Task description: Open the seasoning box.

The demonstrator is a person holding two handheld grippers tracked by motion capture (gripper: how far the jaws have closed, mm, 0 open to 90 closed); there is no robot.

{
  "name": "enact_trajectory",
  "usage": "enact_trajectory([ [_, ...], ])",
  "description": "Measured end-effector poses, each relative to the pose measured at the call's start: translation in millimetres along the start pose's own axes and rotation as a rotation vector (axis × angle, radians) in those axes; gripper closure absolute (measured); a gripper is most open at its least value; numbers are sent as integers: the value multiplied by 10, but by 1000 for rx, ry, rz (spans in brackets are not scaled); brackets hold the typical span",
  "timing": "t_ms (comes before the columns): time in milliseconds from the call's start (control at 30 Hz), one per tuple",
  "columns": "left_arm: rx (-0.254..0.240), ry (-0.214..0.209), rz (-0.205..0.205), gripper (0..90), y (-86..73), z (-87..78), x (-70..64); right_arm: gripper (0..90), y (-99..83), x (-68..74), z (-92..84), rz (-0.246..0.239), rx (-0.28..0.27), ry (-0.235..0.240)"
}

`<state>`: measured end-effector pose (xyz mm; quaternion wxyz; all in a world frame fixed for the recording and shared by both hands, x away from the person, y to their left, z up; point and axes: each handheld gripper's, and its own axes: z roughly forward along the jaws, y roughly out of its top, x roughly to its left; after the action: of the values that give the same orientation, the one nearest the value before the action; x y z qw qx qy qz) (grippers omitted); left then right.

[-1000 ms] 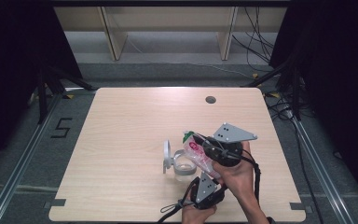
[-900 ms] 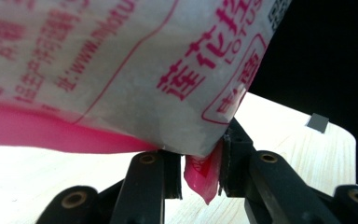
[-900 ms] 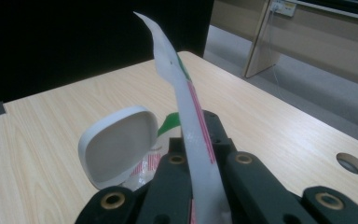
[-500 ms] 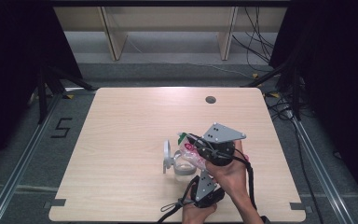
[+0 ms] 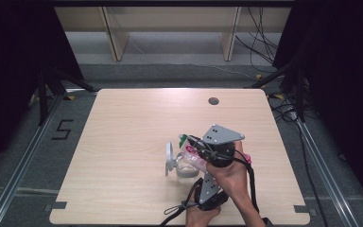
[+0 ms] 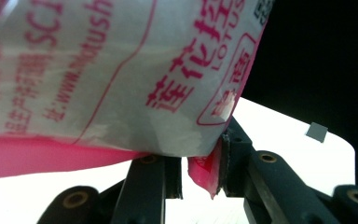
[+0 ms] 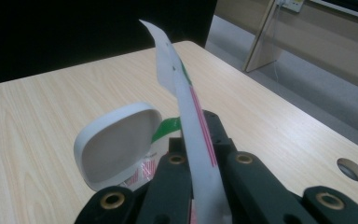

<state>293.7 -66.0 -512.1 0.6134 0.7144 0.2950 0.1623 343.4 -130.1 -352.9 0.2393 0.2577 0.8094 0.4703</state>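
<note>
A white and pink plastic bag (image 5: 192,152) with red print hangs tilted over a clear tub (image 5: 185,172) whose white lid (image 5: 169,158) stands flipped open to its left. My right gripper (image 5: 196,144), under its grey plate, is shut on the bag's upper edge. In the right gripper view that edge (image 7: 177,88) rises thin between the jaws of the right gripper (image 7: 198,140), with the lid (image 7: 116,144) behind. My left gripper (image 5: 207,178) comes up from below. In the left gripper view the left gripper (image 6: 200,170) pinches the bag's pink corner, and the printed bag (image 6: 121,70) looms above.
The wooden table (image 5: 123,132) has a cable hole (image 5: 213,100) at the back right. Wooden shelving (image 5: 170,28) stands on the floor beyond the table. Metal rails run along both sides, and cables lie at the far right.
The right gripper and the bag's top have shifted slightly left, over the tub. The left gripper has stayed where it was.
</note>
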Motion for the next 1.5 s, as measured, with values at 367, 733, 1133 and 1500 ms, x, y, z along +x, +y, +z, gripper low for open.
enact_trajectory([
  [367,-2,-5,-2,738,-6,25,-6,900,-6,-7,55,1,4,2],
  [733,-2,-8,2,739,5,19,-8,900,8,-1,63,-9,9,-2],
  [1133,-2,-4,3,740,19,22,-3,900,23,40,108,-42,16,-13],
  [1500,-3,-1,9,740,18,15,11,900,22,37,143,-41,12,-4],
])
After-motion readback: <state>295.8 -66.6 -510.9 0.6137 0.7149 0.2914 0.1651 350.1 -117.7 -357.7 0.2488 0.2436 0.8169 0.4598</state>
